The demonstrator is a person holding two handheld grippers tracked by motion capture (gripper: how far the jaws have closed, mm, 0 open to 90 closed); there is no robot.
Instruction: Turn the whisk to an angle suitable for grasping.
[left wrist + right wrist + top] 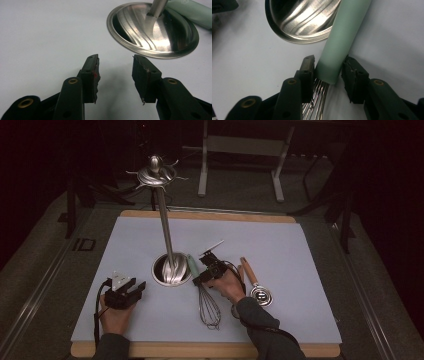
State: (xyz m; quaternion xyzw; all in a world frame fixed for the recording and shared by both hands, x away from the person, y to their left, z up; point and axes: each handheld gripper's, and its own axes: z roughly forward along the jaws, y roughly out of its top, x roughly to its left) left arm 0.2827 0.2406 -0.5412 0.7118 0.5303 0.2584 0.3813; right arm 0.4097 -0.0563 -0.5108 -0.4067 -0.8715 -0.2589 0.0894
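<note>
Now the whisk's green handle (342,40) lies between the right claw's (328,68) 2 half-closed jaws, barely touching.

The round steel stand base (160,35) looks like brushed metal, glossy with streaked reflections, and its upright pole (165,227) shines the same way. The whisk's pale green handle (342,42) seems smooth, matt plastic, its wires (209,307) thin bright metal. The pale blue table mat (300,250) looks matt and smooth, the scoop's handle (248,270) plain wood.
</note>
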